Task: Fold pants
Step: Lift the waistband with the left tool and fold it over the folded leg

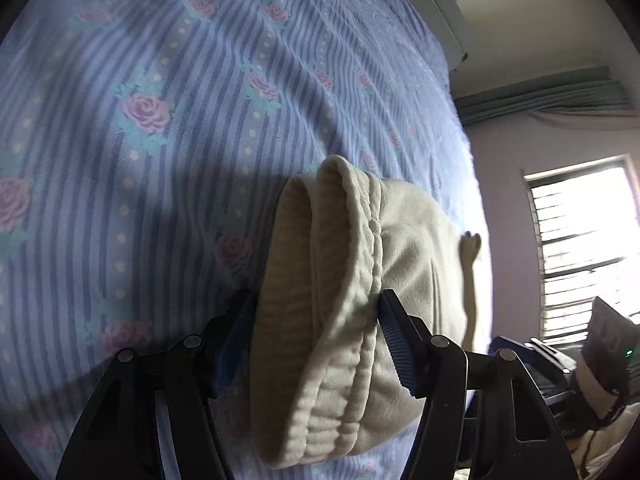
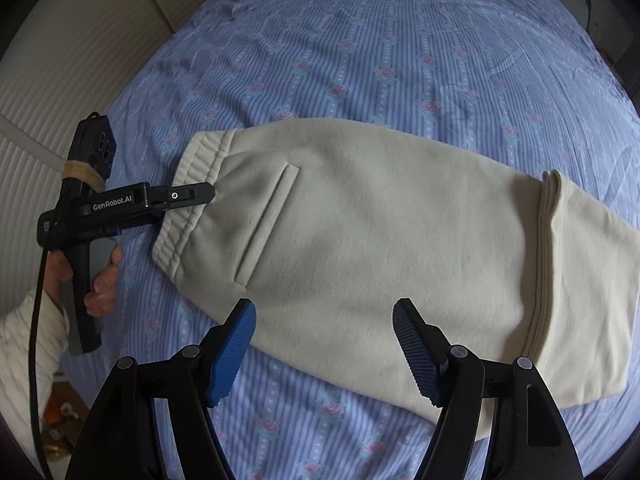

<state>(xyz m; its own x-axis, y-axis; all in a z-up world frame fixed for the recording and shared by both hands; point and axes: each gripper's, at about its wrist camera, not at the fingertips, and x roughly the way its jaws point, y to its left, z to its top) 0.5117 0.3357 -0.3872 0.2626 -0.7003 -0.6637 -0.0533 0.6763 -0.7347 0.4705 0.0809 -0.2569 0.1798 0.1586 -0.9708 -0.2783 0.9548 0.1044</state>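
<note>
A pair of cream fleece pants, folded over on itself, lies across a bed covered by a blue striped sheet printed with pink roses. In the right wrist view the garment runs from the ribbed elastic waistband at the left of the frame to a doubled-over fold edge at the right, with a slit pocket showing left of centre.

The left tool sits at the waistband end. In its own view the bunched waistband fills the gap between the two black fingers with blue ribbed pads — the right pad lies against the cloth, the left pad is partly hidden behind the fabric, and whether the pads press or merely flank the band cannot be told for sure. In the right wrist view this same tool appears at middle left, a black pistol-grip device held by a hand in a white ribbed sleeve, its tip over the waistband.

The right tool hangs above the near edge of the pants at lower centre, jaws wide and holding nothing — its blue pads stand clear of the cloth.

A bright window and a pale green curtain show at the right edge of the left wrist view.
</note>
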